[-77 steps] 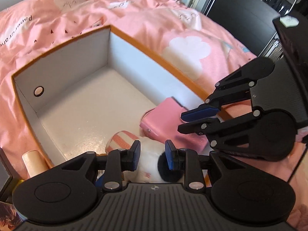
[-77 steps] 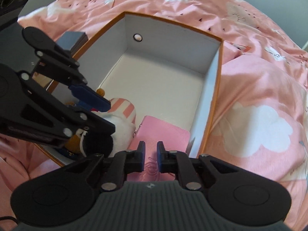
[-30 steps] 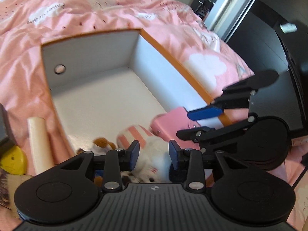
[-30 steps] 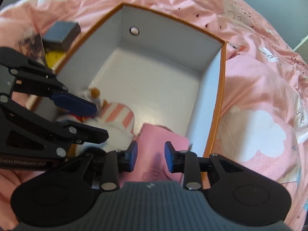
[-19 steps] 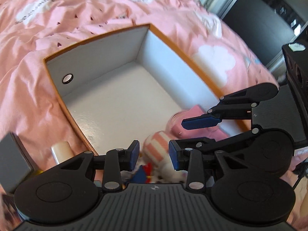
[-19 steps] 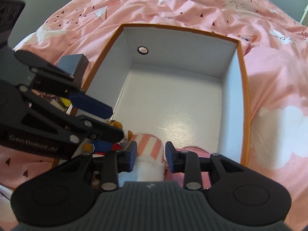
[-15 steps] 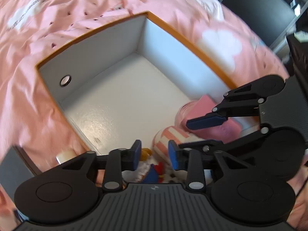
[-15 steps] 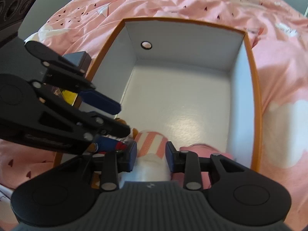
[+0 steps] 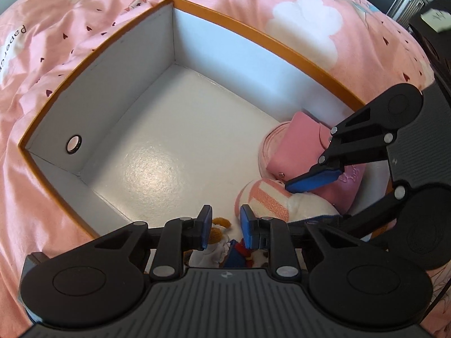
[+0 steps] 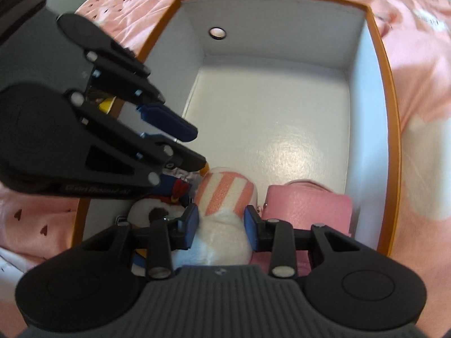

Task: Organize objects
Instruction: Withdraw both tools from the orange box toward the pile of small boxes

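Observation:
An orange-rimmed white box [image 9: 253,35] [image 10: 391,90] lies on a pink bedspread. In its near corner lie a pink pouch [image 9: 298,146] [image 10: 307,205], a white plush toy with a pink-striped end [image 9: 267,200] [image 10: 225,194], and a small toy with blue and red parts [image 9: 236,250] [image 10: 174,190]. My left gripper [image 9: 224,231] is open above the small toy. My right gripper [image 10: 221,224] is open, with its fingers on either side of the plush. Each gripper shows in the other's view, the left [image 10: 169,129] and the right [image 9: 315,180].
The pink bedspread [image 9: 70,14] surrounds the box. A round hole [image 9: 73,144] [image 10: 217,32] pierces the far box wall. Dark furniture [image 9: 434,28] stands at the right. A yellow object [image 10: 105,104] peeks behind the left gripper, outside the box.
The right gripper let go of the pink pouch, opened and shifted left to straddle the plush. Both grippers rose and tilted to look down into the box.

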A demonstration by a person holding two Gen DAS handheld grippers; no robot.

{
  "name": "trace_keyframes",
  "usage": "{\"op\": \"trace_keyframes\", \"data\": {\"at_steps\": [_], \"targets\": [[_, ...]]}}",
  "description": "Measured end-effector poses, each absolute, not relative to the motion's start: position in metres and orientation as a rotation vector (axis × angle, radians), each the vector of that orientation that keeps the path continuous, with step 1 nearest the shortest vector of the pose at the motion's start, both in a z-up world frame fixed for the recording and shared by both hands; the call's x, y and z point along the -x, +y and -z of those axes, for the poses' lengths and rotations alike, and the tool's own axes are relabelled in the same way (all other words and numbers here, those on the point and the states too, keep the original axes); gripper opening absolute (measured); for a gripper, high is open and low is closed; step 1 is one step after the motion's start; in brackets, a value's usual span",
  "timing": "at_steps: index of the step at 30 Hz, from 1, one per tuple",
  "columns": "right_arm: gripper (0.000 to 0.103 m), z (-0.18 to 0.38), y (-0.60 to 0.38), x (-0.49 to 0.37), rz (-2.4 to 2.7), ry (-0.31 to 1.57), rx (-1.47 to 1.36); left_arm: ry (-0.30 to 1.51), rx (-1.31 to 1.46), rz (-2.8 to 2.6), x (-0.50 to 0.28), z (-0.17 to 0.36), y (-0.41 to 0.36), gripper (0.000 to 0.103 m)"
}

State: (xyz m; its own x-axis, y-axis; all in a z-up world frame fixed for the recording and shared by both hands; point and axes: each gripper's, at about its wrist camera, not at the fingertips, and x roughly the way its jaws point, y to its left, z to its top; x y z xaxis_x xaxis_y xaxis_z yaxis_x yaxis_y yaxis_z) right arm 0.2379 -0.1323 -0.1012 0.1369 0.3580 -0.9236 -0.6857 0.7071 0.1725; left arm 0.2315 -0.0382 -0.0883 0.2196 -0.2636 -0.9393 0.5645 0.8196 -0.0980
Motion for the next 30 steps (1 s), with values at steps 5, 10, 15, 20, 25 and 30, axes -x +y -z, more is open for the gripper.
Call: {"op": "trace_keyframes", "data": {"at_steps": [5,10,15,20,25,30], "targets": [[0.041,0.098,-0.134,-0.231,-0.793,1.144,0.32,1.166,-0.249,0.566,-0.227,0.077,-0.034,0.026],[0.047,0.081,-0.137,-0.219,-0.758,1.046,0.321,1.062,-0.172,0.492,-0.202,0.053,-0.027,0.026],[0.05,0.058,-0.135,-0.196,-0.711,0.906,0.317,0.937,-0.066,0.384,-0.161,0.036,-0.017,0.027],[0.05,0.047,-0.131,-0.174,-0.679,0.789,0.289,0.855,0.057,0.256,-0.129,0.025,0.011,0.031],[0.053,0.034,-0.114,-0.15,-0.688,0.756,0.159,0.865,0.111,0.118,-0.106,0.029,0.043,0.035],[0.053,0.028,-0.1,-0.12,-0.714,0.678,0.179,0.882,0.133,0.018,-0.087,0.042,0.063,0.035]]}}
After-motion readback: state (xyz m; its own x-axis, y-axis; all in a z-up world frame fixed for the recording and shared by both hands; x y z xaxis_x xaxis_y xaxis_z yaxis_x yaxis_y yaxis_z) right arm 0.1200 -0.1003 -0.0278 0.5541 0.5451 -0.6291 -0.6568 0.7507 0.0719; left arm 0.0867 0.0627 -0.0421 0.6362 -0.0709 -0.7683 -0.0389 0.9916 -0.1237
